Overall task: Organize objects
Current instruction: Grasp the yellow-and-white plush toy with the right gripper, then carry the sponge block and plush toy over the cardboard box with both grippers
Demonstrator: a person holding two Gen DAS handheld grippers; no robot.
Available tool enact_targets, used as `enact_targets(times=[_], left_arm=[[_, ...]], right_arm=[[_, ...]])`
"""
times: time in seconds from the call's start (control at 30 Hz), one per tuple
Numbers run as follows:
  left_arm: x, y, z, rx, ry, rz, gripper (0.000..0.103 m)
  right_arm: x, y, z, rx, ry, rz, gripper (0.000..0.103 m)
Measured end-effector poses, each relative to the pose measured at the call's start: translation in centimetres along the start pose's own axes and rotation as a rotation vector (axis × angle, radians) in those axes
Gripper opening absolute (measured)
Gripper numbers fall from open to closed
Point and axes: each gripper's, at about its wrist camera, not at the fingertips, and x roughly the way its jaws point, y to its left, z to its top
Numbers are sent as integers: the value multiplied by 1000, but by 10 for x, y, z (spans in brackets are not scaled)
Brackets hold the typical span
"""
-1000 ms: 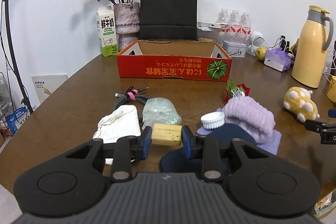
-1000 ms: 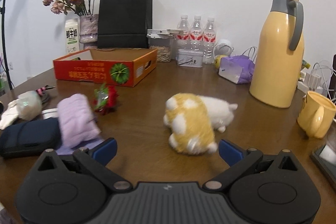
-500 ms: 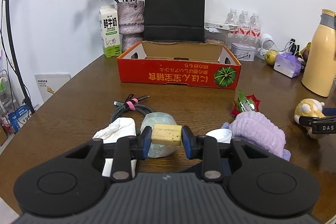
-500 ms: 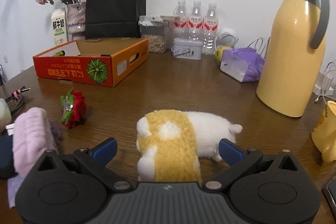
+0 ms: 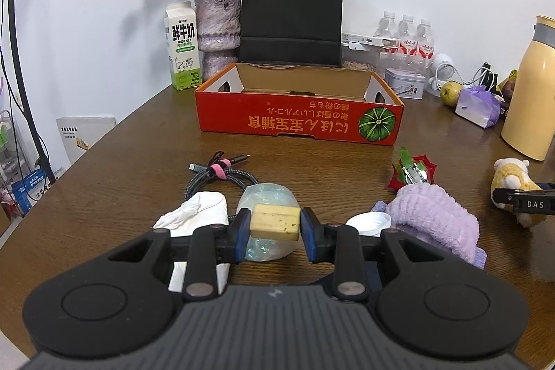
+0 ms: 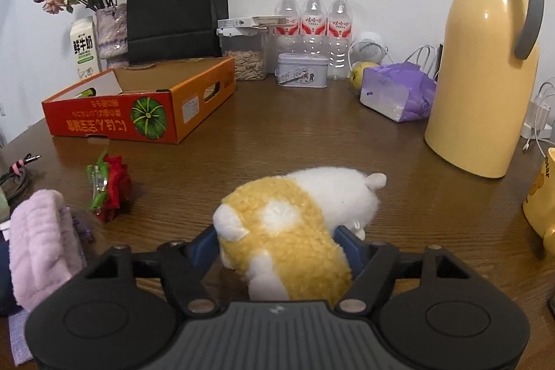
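My left gripper (image 5: 275, 224) is shut on a yellow sponge block (image 5: 275, 222) and holds it above the table, short of the open orange cardboard box (image 5: 298, 122). My right gripper (image 6: 279, 248) has closed on the yellow-and-white plush toy (image 6: 295, 224), which lies on the table between its jaws; the toy also shows at the right edge of the left wrist view (image 5: 510, 177). The box also shows in the right wrist view (image 6: 138, 113). Loose on the table lie a purple towel (image 5: 433, 221), a red flower clip (image 5: 412, 170), a bundled cable (image 5: 218, 175), a white cloth (image 5: 197, 214) and a clear pouch (image 5: 267, 196).
Behind the box stand a black paper bag (image 5: 291, 16), a vase of dried roses (image 5: 216, 23) and a milk carton (image 5: 184, 47). A tall yellow thermos (image 6: 485, 58), a purple packet (image 6: 399, 96), water bottles (image 6: 314, 23) and a yellow mug (image 6: 544, 200) stand at the right.
My left gripper rose and moved toward the box with the sponge. My right gripper advanced over the plush toy and its jaws went from wide open to closed on it.
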Motion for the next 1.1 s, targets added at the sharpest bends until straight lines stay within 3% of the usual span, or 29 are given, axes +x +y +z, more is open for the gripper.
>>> enact_targets(times=[0.73,1.1], left_arm=[[-12,38,-12,-5,-13,-50,31],[-23,56,-19,-4,-29,-106,31]], right_arm=[[-99,93,-18,-102,-164,87,65],[-128,160,-25,-146,-179,167,65]])
